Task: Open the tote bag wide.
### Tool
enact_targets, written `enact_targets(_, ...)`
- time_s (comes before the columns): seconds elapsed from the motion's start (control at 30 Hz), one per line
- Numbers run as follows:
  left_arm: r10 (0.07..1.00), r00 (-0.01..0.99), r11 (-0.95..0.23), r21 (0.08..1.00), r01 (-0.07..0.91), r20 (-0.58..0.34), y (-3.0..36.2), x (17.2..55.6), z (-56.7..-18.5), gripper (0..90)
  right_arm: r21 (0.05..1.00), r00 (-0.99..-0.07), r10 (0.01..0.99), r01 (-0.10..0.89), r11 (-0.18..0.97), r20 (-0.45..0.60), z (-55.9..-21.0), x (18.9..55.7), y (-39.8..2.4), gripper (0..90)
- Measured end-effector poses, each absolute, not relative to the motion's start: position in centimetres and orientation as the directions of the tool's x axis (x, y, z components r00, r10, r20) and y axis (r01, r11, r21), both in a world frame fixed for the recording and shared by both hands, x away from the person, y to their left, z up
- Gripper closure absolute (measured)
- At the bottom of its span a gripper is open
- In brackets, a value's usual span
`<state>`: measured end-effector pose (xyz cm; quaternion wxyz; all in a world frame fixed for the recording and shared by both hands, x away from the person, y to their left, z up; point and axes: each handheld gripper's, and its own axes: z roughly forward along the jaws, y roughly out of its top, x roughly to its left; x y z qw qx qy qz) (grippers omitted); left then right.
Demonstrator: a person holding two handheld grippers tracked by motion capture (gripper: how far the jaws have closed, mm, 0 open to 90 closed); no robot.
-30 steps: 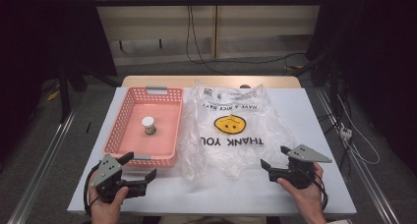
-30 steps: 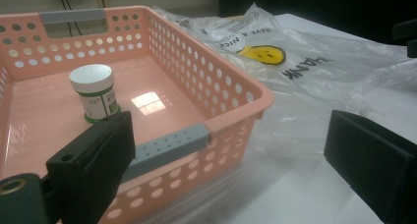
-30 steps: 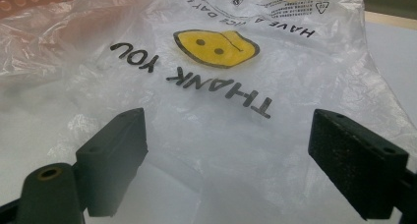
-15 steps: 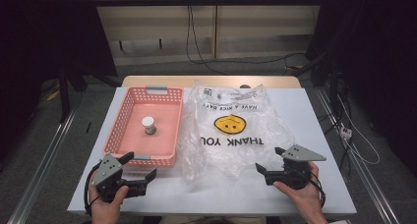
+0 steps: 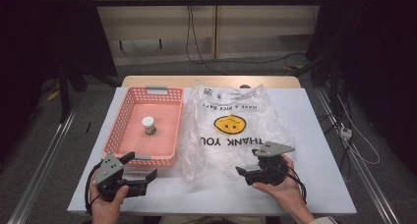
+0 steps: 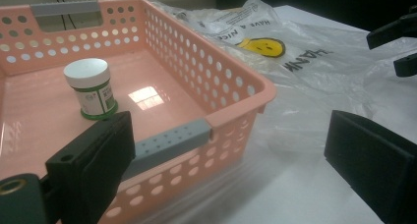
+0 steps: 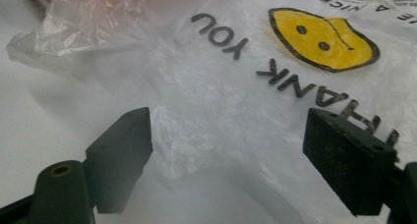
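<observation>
The right tool [image 7: 226, 160], jaws wide, hovers over the plastic bag's [image 7: 275, 111] hem (creases plain here). The left tool [image 5: 129, 176], also wide, faces the pink basket [image 6: 231, 91] on the white tabletop [image 5: 314, 135]; cables cross the floor behind.

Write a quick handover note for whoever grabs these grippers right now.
Left gripper: open, holding nothing, at the near end of the pink basket.
Right gripper: open, holding nothing, at the near edge of the plastic bag.
Small white-lidded jar stands upright in the basket.
Bag lies flat beside the basket.
Done: nothing gripped.
Left, likely: grip the bag, then deal with the jar.
</observation>
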<state>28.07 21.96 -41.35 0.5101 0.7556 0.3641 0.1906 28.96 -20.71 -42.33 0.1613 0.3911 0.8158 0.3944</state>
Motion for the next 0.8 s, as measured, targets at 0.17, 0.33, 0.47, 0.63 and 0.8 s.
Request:
enact_targets(0.17, 0.747, 0.66, -0.212, 0.911, 0.354, -0.083, 22.0, 28.0, -41.3, 4.7, 0.759, -0.673, 0.739, 0.5, 0.418, 0.037, -42.5, 30.0, -19.1, 22.9)
enact_targets(0.33, 0.743, 0.666, -0.22, 0.913, 0.344, -0.072, 22.0, 28.0, -41.2, 4.7, 0.741, -0.694, 0.719, 0.496, 0.452, 0.026, -43.0, 31.3, -17.5, 25.5)
enact_targets(0.47, 0.739, 0.671, -0.237, 0.909, 0.343, -0.06, 21.9, 28.0, -41.2, 4.6, 0.716, -0.71, 0.704, 0.504, 0.483, 0.024, -43.7, 32.1, -16.4, 25.8)
enact_targets(0.63, 0.732, 0.678, -0.244, 0.906, 0.347, -0.062, 21.7, 28.0, -41.3, 4.6, 0.689, -0.727, 0.687, 0.505, 0.519, 0.015, -44.3, 32.5, -15.5, 25.4)
enact_targets(0.8, 0.733, 0.678, -0.244, 0.907, 0.344, -0.06, 21.9, 28.0, -41.2, 4.6, 0.656, -0.724, 0.688, 0.499, 0.566, -0.042, -44.8, 32.6, -15.0, 29.0)
